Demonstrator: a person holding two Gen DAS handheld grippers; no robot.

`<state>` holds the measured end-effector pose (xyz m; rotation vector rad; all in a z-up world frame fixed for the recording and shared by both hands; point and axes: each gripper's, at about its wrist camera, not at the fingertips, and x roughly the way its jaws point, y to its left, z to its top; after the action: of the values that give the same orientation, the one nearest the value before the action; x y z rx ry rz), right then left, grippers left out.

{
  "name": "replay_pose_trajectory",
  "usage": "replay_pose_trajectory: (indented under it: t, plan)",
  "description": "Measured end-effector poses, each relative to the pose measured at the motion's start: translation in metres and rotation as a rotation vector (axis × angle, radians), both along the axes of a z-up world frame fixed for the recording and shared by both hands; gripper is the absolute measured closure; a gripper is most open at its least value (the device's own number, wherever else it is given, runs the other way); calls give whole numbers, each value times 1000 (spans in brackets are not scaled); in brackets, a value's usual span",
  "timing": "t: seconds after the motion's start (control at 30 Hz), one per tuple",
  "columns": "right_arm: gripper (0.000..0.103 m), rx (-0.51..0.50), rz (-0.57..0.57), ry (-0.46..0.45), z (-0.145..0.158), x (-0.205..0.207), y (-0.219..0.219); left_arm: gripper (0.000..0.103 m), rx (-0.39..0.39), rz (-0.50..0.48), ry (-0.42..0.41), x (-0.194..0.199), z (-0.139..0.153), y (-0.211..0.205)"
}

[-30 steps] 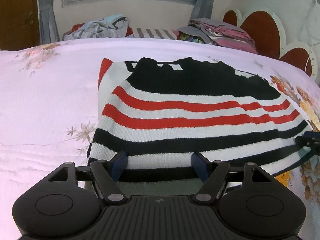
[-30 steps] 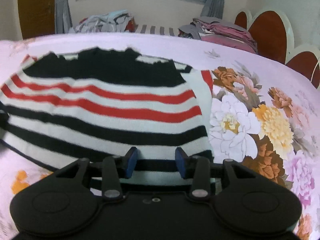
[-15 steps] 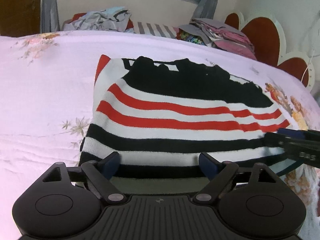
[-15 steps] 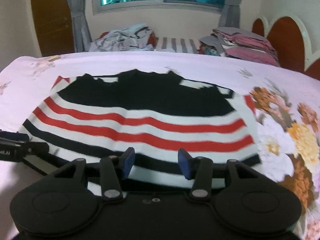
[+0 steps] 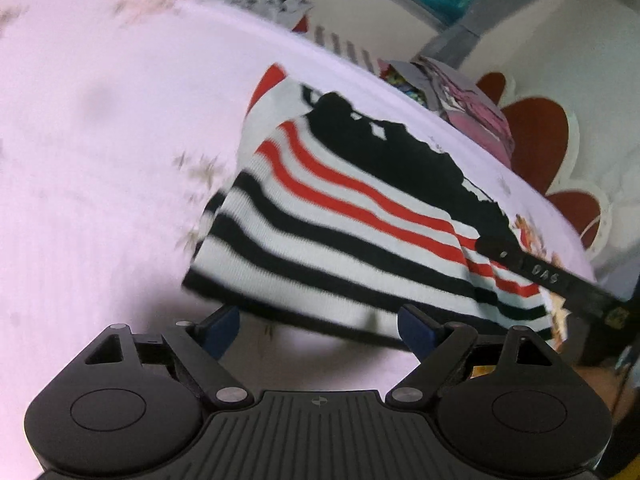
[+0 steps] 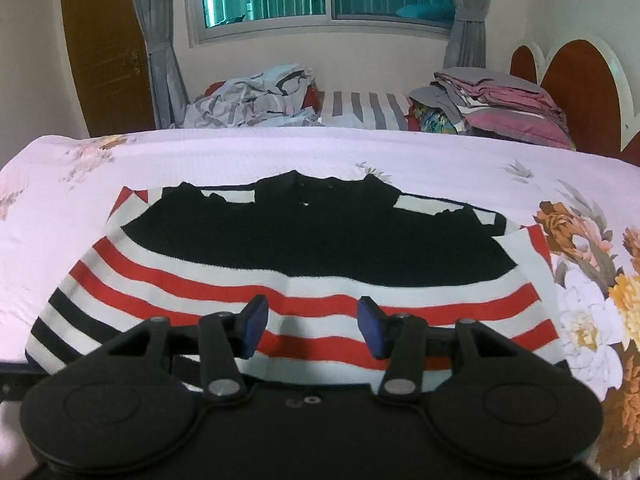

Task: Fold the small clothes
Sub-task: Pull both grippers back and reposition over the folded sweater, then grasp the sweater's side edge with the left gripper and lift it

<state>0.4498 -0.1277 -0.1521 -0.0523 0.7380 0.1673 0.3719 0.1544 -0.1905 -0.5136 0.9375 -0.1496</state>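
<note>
1. Where the bed point(image 6: 280, 152) fills both views, its pale floral cover lies bare around one garment, with heaps of other clothes point(image 6: 256, 96) at the far edge.
2. Flat on that cover lies the sweater point(image 6: 304, 248), black at the collar end, red and black stripes toward the hem; its long axis runs side to side across the right view, collar away from both tools.
3. Over the hem's middle hovers the right gripper point(image 6: 308, 326), jaws partly apart, nothing pinched between them; cloth lies just below and ahead.
4. Off the hem's left corner sits the left gripper point(image 5: 318, 328), jaws spread wide and empty, the striped edge just ahead of its fingertips and not touching.
5. Judged from this, the fold turns on the hem: both tools face it from the near side, the right one nearer.
</note>
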Motion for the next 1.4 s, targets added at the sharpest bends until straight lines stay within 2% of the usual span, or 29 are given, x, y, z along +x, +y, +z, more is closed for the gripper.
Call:
replay_pose_trajectory:
  t: [0.23,0.33,0.43,0.63,0.83,0.93,1.0,1.07,1.17,1.23,1.4]
  plan:
    - [53,-24,-8,49,-24,7,2,16,-106,101,5,-2,-23,10]
    - [53,-40,-2,42,-21,7,5,8,-152,115,-10,5,-28,10]
    - [53,-29,3,14,-15,5,7,5,-215,150,-45,9,-34,12]
    - [49,-52,10,36,-26,7,12,4,-340,226,-120,20,-50,15]
    - [49,-35,6,-5,-11,-1,12,5,-381,262,-182,36,-56,7]
    - [47,-63,16,45,-21,4,16,21,-393,293,-208,41,-62,4]
    - [46,-76,21,47,-26,4,17,39,-407,317,-209,44,-69,7]
    - [46,-76,20,56,-21,6,17,46,-410,329,-207,48,-73,7]
    - [47,-72,17,16,-12,2,16,55,-416,340,-202,52,-76,5]
    - [46,-89,28,67,-22,6,16,60,-423,351,-195,56,-79,5]
    - [43,-99,49,64,-28,8,16,80,-408,370,-188,56,-78,5]
